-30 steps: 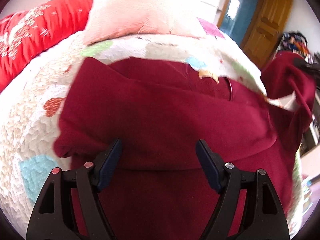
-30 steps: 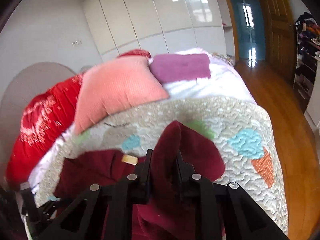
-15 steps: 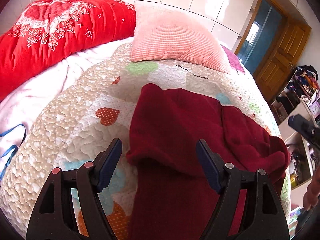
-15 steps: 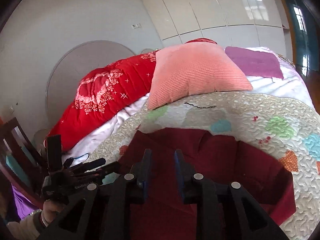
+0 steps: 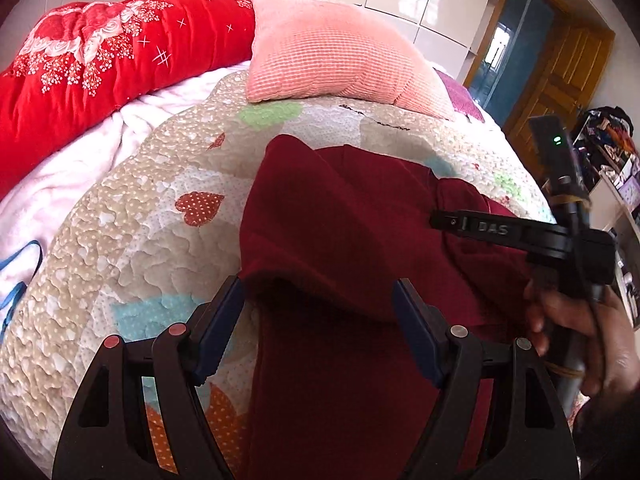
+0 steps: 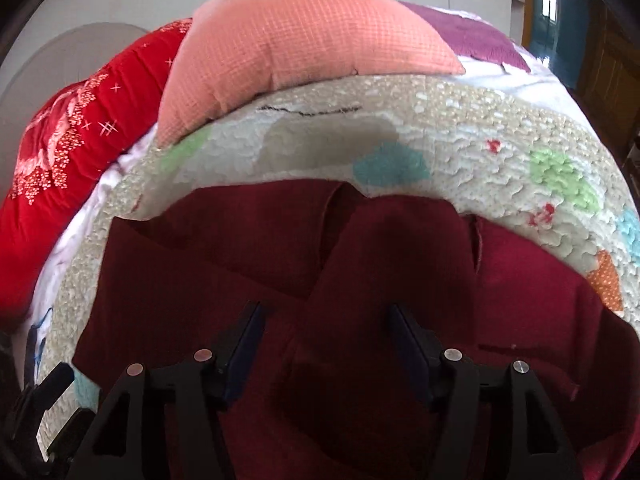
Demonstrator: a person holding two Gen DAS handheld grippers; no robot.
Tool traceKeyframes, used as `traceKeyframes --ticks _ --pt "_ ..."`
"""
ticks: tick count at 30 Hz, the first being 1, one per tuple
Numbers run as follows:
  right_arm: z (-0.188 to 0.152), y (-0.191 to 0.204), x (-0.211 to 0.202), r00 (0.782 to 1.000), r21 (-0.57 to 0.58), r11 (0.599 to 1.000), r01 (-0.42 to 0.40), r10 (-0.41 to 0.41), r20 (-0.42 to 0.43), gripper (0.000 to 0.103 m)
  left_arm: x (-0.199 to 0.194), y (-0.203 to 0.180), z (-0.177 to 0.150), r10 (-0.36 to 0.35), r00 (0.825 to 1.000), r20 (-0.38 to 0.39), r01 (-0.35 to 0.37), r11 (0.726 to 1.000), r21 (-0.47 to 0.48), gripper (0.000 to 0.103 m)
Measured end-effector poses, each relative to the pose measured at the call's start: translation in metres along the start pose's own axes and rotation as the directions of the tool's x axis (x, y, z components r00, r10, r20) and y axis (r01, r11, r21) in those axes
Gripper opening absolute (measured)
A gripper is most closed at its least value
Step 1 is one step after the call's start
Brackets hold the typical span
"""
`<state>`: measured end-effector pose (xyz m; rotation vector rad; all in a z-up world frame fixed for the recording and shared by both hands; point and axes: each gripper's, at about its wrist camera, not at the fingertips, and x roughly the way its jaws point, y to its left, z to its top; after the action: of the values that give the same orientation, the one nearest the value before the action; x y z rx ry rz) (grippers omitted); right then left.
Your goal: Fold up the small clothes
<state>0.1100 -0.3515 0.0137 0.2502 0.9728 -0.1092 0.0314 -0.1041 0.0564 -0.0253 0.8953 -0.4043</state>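
A dark red garment [image 5: 344, 240] lies on the patchwork quilt [image 5: 132, 240], both sleeves folded in over its middle. It also fills the lower half of the right wrist view [image 6: 360, 280]. My left gripper [image 5: 320, 300] is open and empty, hovering over the folded left sleeve edge. My right gripper [image 6: 326, 328] is open and empty just above the folded sleeves; it also shows at the right of the left wrist view [image 5: 500, 232], held in a hand.
A pink cushion [image 5: 340, 60] and a red embroidered duvet [image 5: 100, 56] lie at the head of the bed. A purple cloth [image 6: 472, 36] lies behind the cushion. A wooden door [image 5: 560, 80] and cluttered shelves [image 5: 608, 148] stand at the right.
My right gripper opened and let go of the right sleeve, which now lies folded over the garment. The left gripper drew back a little and stays open.
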Motion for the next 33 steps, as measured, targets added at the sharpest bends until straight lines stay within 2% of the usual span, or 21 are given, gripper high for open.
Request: traceKeyframes --ticks 1,3,5,7,10,13,14,15,16,17,18,19,20,21,22,23,25,28,30,31,33 --pt "0.0 -0.002 -0.002 1.0 -0.015 1.0 0.013 -0.013 0.016 0.021 -0.001 0.003 0.0 0.007 1.0 0.006 -0.007 1.0 -0.003 0.077" --pt "-0.002 -0.018 -0.016 0.996 0.029 0.996 -0.08 0.079 0.036 0.008 -0.003 0.01 0.001 0.011 1.0 0.016 -0.011 1.0 -0.021 0.077" --pt "-0.005 -0.029 -0.047 0.976 0.049 0.978 -0.2 0.195 0.092 0.006 -0.006 0.02 0.003 0.012 1.0 0.025 -0.01 0.999 -0.052 0.077" --pt "-0.008 -0.029 -0.077 0.931 0.032 0.937 -0.349 0.342 0.13 0.006 -0.01 0.032 0.006 0.003 0.999 0.037 0.001 0.996 -0.093 0.077" --pt "-0.01 -0.01 -0.112 0.815 -0.056 0.822 -0.566 0.569 0.109 0.006 -0.025 0.045 0.009 -0.008 0.997 0.076 0.019 0.99 -0.142 0.077" --pt "-0.001 0.019 -0.109 0.624 -0.088 0.624 -0.777 0.781 0.027 0.006 -0.046 0.059 0.013 0.0 0.992 0.126 0.024 0.981 -0.193 0.077" --pt "0.004 0.027 -0.101 0.614 -0.101 0.613 -0.784 0.789 0.019 0.006 -0.051 0.062 0.014 -0.002 0.991 0.136 0.03 0.978 -0.204 0.077" --pt "0.009 0.031 -0.093 0.656 -0.105 0.656 -0.748 0.754 0.036 0.006 -0.055 0.065 0.014 -0.003 0.989 0.145 0.034 0.977 -0.213 0.077" --pt "0.017 0.032 -0.081 0.727 -0.091 0.729 -0.679 0.684 0.059 0.006 -0.058 0.066 0.015 0.0 0.989 0.15 0.033 0.976 -0.217 0.077" --pt "0.024 0.027 -0.064 0.816 -0.046 0.82 -0.571 0.573 0.074 0.008 -0.058 0.066 0.017 0.008 0.99 0.144 0.023 0.977 -0.21 0.077" --pt "0.027 0.02 -0.053 0.863 0.003 0.865 -0.502 0.5 0.069 0.01 -0.057 0.065 0.018 0.015 0.991 0.134 0.012 0.98 -0.199 0.077" --pt "0.026 0.011 -0.048 0.883 0.04 0.883 -0.468 0.465 0.065 0.01 -0.055 0.064 0.019 0.017 0.992 0.128 0.007 0.982 -0.189 0.077" --pt "0.02 -0.001 -0.051 0.879 0.068 0.877 -0.476 0.47 0.086 0.011 -0.054 0.062 0.019 0.014 0.992 0.127 0.009 0.985 -0.174 0.077" --pt "0.013 -0.01 -0.058 0.862 0.075 0.86 -0.505 0.496 0.109 0.014 -0.052 0.059 0.019 0.005 0.991 0.13 0.016 0.988 -0.157 0.077" --pt "0.004 -0.017 -0.068 0.846 0.07 0.846 -0.529 0.518 0.127 0.023 -0.05 0.057 0.018 -0.001 0.991 0.132 0.02 0.99 -0.143 0.077" --pt "-0.011 -0.028 -0.081 0.842 0.057 0.845 -0.532 0.52 0.142 0.028 -0.044 0.054 0.018 -0.004 0.992 0.123 0.018 0.993 -0.12 0.077" --pt "-0.034 -0.047 -0.106 0.859 0.035 0.869 -0.493 0.481 0.173 0.046 -0.028 0.046 0.021 0.001 0.997 0.08 0.005 0.997 -0.072 0.077" --pt "-0.057 -0.08 -0.137 0.908 0.023 0.931 -0.363 0.348 0.231 0.049 -0.005 0.037 0.026 0.018 0.999 0.044 -0.017 1.0 -0.024 0.077" --pt "-0.066 -0.104 -0.158 0.942 0.042 0.974 -0.22 0.201 0.269 0.053 0.012 0.032 0.033 0.03 0.999 0.032 -0.03 1.0 -0.008 0.077" --pt "-0.067 -0.116 -0.162 0.949 0.061 0.984 -0.17 0.147 0.278 0.06 0.021 0.03 0.036 0.034 0.999 0.02 -0.034 0.999 -0.001 0.077" --pt "-0.067 -0.134 -0.157 0.958 0.113 0.983 -0.144 0.109 0.265 0.062 0.04 0.024 0.04 0.057 0.998 -0.009 -0.057 0.998 0.006 0.077"
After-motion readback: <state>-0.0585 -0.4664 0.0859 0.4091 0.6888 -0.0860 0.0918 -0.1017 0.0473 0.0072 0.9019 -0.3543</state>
